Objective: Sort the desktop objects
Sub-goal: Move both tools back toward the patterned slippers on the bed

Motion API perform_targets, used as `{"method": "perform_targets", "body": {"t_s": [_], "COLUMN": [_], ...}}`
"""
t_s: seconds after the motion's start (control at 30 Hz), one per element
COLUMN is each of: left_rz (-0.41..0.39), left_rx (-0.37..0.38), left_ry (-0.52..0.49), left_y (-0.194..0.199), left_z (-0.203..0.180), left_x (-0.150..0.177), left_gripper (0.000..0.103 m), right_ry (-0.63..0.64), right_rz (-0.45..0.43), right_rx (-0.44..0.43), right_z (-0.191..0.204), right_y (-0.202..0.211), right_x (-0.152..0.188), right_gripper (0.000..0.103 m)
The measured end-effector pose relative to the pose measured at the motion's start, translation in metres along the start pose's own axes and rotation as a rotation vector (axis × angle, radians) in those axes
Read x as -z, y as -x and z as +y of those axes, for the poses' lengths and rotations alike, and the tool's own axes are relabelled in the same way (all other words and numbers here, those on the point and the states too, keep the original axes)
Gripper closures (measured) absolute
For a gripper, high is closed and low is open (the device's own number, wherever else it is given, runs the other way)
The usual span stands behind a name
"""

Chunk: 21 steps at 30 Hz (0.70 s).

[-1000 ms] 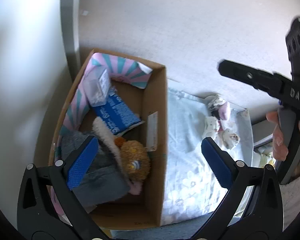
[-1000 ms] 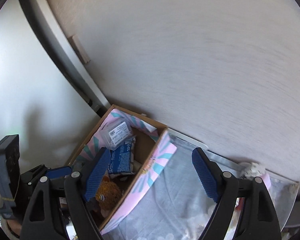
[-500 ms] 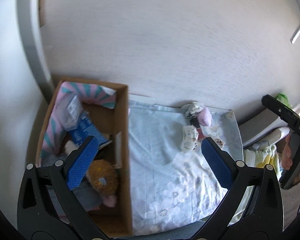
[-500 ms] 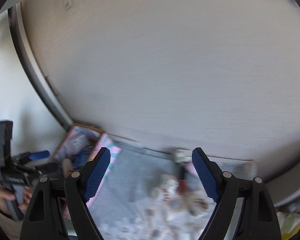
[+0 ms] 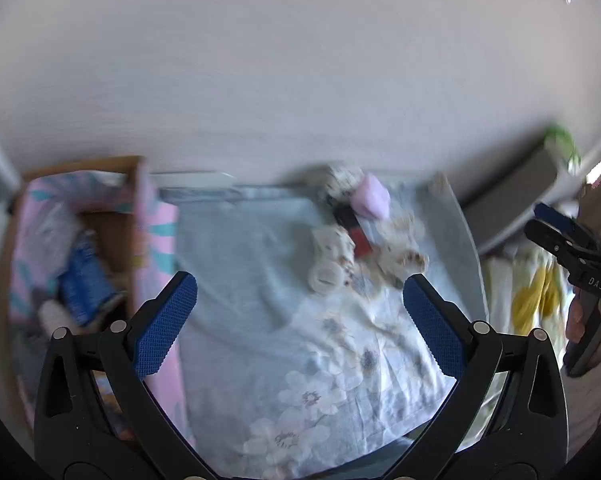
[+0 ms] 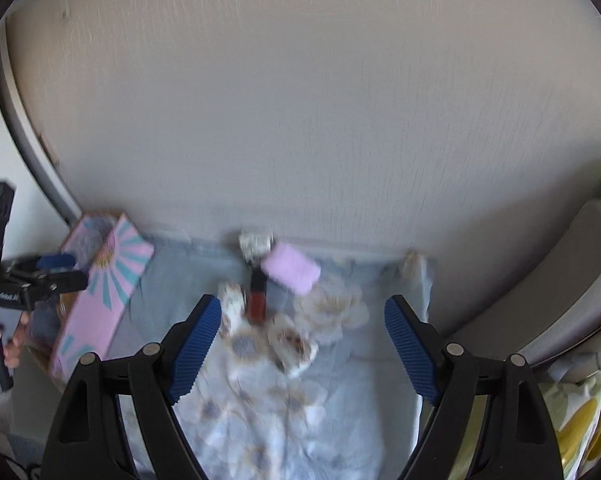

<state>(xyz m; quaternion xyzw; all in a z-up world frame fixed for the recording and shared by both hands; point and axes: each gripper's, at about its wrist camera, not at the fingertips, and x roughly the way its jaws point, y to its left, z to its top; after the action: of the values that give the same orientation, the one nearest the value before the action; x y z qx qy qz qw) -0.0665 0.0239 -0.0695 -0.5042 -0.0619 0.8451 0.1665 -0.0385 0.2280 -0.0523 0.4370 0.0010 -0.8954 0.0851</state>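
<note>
Pink pad (image 6: pixel 290 273) beside red tube (image 6: pixel 257 299)

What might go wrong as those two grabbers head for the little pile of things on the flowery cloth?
The pink pad, red tube and patterned roll lie bunched together, so the open right gripper may nudge or catch a neighbour. The floral cloth is wrinkled and could be pinched too. Both views are blurred, so aim may be off.
</note>
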Motion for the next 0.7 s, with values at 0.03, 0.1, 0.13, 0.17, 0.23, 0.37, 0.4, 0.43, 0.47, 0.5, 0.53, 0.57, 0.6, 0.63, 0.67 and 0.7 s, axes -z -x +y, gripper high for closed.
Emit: {"method": "perform_targets", "body": {"t_s": [0.03,0.1,0.13,0.17,0.23,0.37,0.4,0.43,0.47,0.5,0.53,0.57,0.6,0.63,0.67,0.7], "left_rz": [0.011,0.023,0.034,0.048,0.074,0.146,0.161,0.176,0.188,0.196,0.203,0.21,0.217,0.223,0.232,0.251], "left_rx": [-0.002,-0.007,-0.009,-0.01,-0.013,-0.039,-0.048,-0.057,-0.059,-0.058,-0.058,-0.059,-0.057,-0.05,-0.041,-0.031], "left_ry": [-0.036,-0.086,-0.113,-0.136,-0.171,-0.235,-0.244,-0.252,-0.254,-0.252,-0.248,-0.244,-0.237,-0.229,-0.219,-0.205], "left_y": [-0.015,-0.038,-0.053,-0.068,-0.096,-0.144,-0.152,-0.16,-0.167,-0.171,-0.175,-0.179,-0.182,-0.184,-0.187,-0.19], "left_z": [-0.01,-0.024,-0.031,-0.036,-0.044,-0.053,-0.054,-0.055,-0.055,-0.054,-0.054,-0.053,-0.052,-0.051,-0.05,-0.048], "left_x": [0.002,0.003,0.002,0.001,-0.004,-0.009,-0.01,-0.01,-0.011,-0.011,-0.012,-0.012,-0.013,-0.014,-0.014,-0.015], "left_gripper": [0.0,0.0,0.001,0.002,0.004,0.011,0.012,0.012,0.014,0.015,0.015,0.016,0.017,0.022,0.028,0.031], "right_ry": [0.013,0.052,0.084,0.104,0.148,0.238,0.254,0.268,0.272,0.278,0.285,0.292,0.3,0.315,0.323,0.329], "right_rz": [0.014,0.051,0.067,0.077,0.097,0.152,0.162,0.173,0.178,0.184,0.189,0.194,0.198,0.199,0.201,0.203], "right_rx": [-0.008,-0.022,-0.037,-0.051,-0.077,-0.116,-0.119,-0.133,-0.147,-0.163,-0.169,-0.17,-0.17,-0.168,-0.168,-0.168], "right_z": [-0.004,-0.006,-0.008,-0.01,-0.012,-0.012,-0.011,-0.01,-0.01,-0.009,-0.008,-0.007,-0.006,-0.004,-0.003,-0.002], "right_y": [-0.004,-0.019,-0.03,-0.035,-0.051,-0.09,-0.099,-0.111,-0.118,-0.125,-0.131,-0.135,-0.139,-0.143,-0.145,-0.15], "right_x": [0.007,0.02,0.029,0.035,0.043,0.055,0.057,0.06,0.062,0.062,0.062,0.063,0.063,0.063,0.063,0.064], "right_gripper": [0.022,0.022,0.022,0.022,0.022,0.022,0.022,0.022,0.022,0.022,0.022,0.022,0.022,0.022,0.022,0.025]}}
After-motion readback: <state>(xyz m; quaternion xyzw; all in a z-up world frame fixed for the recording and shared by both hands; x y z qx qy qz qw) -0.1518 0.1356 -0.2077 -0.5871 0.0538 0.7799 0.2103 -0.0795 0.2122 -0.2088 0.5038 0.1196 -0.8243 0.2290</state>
